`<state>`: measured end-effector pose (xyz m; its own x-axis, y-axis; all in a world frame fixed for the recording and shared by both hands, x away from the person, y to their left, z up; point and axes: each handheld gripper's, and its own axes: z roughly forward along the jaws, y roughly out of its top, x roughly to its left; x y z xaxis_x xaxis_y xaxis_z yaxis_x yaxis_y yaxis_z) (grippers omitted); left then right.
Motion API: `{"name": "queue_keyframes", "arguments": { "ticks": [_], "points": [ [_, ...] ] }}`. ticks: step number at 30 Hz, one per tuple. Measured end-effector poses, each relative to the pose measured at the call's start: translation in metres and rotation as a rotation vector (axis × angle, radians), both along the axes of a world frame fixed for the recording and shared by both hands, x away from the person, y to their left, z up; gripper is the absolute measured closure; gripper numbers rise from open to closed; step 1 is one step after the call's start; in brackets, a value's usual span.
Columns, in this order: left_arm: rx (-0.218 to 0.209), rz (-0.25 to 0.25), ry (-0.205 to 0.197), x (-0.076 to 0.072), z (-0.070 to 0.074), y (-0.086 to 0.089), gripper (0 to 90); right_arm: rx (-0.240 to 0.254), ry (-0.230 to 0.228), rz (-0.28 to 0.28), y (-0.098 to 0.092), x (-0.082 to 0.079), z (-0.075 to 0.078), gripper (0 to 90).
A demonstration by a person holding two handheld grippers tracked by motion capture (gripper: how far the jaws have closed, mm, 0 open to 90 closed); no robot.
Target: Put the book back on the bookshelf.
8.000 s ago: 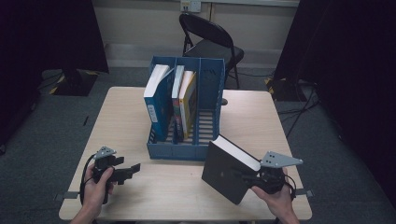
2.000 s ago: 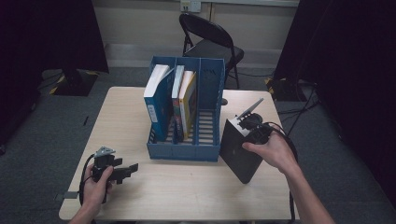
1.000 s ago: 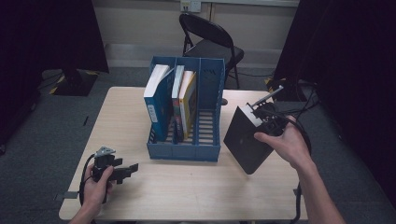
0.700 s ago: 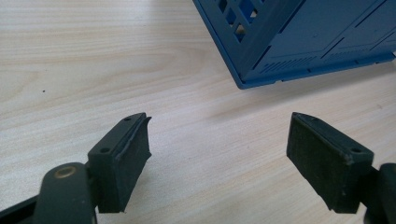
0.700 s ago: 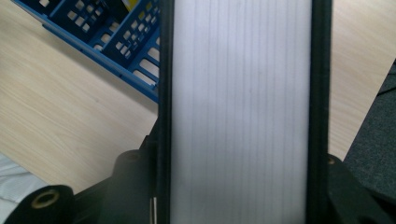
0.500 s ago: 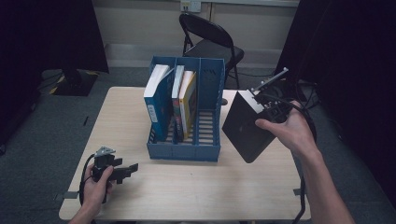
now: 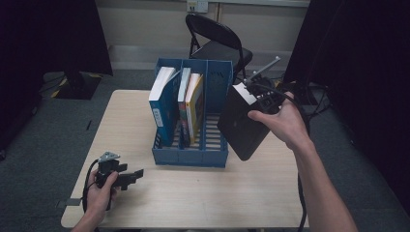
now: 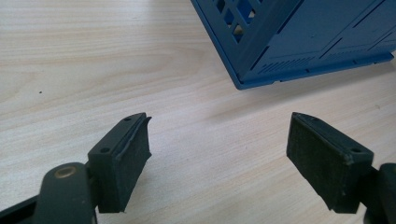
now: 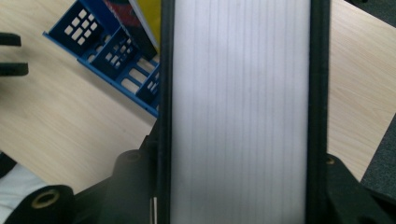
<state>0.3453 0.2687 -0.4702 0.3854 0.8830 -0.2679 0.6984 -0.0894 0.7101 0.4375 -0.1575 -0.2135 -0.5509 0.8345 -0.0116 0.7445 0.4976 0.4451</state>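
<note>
Right gripper is pinching the thick black hardcover book above the bench's right side, beside the blue plastic file rack; left gripper's jaws are sitting spread, empty.

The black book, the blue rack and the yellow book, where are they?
black book (image 7: 240,126): high view, on its dark front cover.
blue rack (image 7: 189,157): high view, on its low front wall.
yellow book (image 7: 197,108): high view, on its yellow cover.

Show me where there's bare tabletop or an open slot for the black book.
The file rack's right compartment stands empty; its left and middle ones hold books. Bare table runs along the near edge between the left gripper and the black book, and right of the rack.
</note>
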Motion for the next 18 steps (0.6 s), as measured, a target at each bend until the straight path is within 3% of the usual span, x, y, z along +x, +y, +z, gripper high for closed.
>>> {"name": "queue_keyframes", "arguments": {
  "ticks": [8, 18],
  "points": [
    [-0.009, -0.019, -0.010, 0.000, 0.000, -0.001, 20.6, -0.001, 0.022, -0.016, 0.021, 0.020, -0.003, 53.6],
    [-0.011, -0.014, -0.010, -0.001, 0.000, 0.000, 20.8, 0.014, 0.045, -0.088, 0.037, 0.041, -0.005, 53.6]
  ]
}}
